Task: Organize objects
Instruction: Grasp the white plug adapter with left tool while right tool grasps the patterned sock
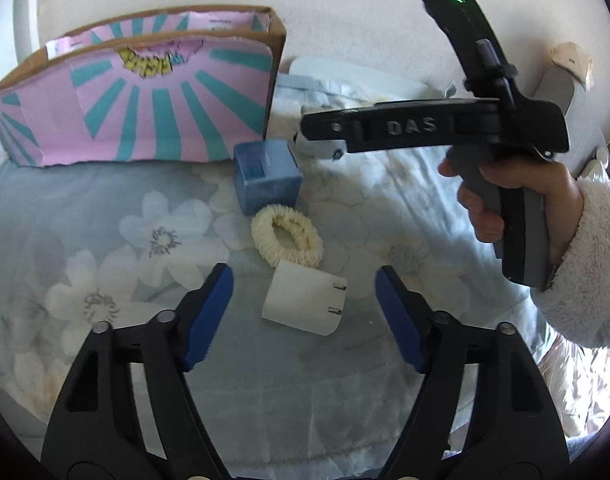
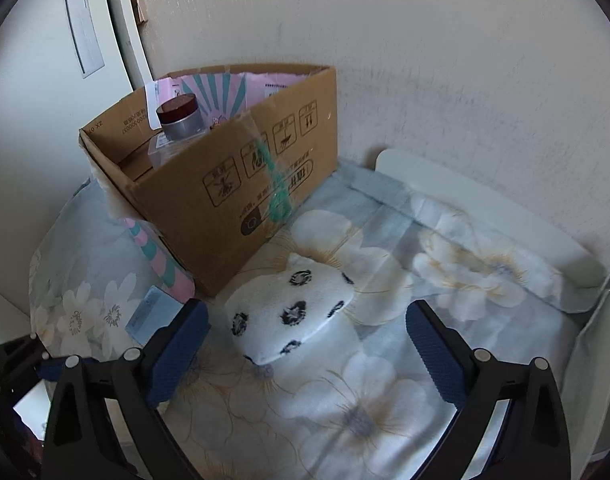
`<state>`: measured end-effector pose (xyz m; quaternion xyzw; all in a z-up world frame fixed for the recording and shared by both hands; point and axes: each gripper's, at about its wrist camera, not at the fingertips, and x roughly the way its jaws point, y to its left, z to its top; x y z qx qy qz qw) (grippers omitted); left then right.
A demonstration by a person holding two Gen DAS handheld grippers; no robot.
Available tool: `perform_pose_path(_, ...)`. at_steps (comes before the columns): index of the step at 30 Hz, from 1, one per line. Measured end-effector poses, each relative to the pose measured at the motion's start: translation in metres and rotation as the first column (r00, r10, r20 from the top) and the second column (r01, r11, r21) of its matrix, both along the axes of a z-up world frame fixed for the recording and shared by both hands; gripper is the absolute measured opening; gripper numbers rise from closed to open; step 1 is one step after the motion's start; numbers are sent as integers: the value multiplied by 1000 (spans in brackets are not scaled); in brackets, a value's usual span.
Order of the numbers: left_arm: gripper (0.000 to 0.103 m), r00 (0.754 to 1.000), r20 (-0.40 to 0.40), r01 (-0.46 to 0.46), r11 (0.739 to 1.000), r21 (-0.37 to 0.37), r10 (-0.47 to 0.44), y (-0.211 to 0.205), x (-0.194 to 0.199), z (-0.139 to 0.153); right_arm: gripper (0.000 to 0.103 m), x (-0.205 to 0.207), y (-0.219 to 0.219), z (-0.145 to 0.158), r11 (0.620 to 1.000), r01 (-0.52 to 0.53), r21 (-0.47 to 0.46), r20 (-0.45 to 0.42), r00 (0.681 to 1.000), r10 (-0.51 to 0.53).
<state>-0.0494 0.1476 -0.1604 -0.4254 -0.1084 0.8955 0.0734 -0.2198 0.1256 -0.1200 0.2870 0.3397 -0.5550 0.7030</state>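
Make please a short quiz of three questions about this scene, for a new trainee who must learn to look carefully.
1. True or false: the left gripper is shut on the white charger.
2. Which thing lies between the blue box and the charger? A) scrunchie B) spoon C) cup
3. What lies before the right gripper, beside the cardboard box?

Key:
1. False; its jaws stand open on either side of the charger.
2. A, the cream scrunchie.
3. A white spotted cloth item, on the floral sheet.
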Motion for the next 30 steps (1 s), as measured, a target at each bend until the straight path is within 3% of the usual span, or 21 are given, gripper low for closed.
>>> perform_pose_path(2, 58, 1000, 4, 12, 1000, 9, -12, 2, 0, -5, 86, 2, -4, -7, 1000, -4, 20, 5, 1000, 4)
perform_pose_path(4, 45, 1000, 9, 10, 1000, -13, -10, 4, 0, -8, 75, 3, -6, -14, 999, -11, 36, 12, 1000, 10)
perform_pose_path(6, 38, 1000, 8, 10, 1000, -22, -10, 5, 0, -8, 71, 3, -7, -17, 999, -6, 42, 17, 1000, 6)
perform_pose_path(8, 38, 1000, 12, 10, 1000, -19, -10, 4, 0, -9, 61, 5, -7, -15, 999, -7, 40, 21, 1000, 6)
perform_pose_path(11, 38, 1000, 14, 10, 1000, -19, -10, 4, 1, -9, 55, 5, -7, -15, 999, 3, 46, 25, 1000, -4)
perform_pose_path(21, 38, 999, 34, 12, 1000, 22, -12, -11, 8, 1, 48, 7, 2, 4, 999, 18, 27, 37, 999, -19)
perform_pose_path(30, 38, 1000, 8, -14, 999, 39, 14, -37, 18, 38, 47, 19, 17, 45, 998, 59, -23, 28, 998, -58)
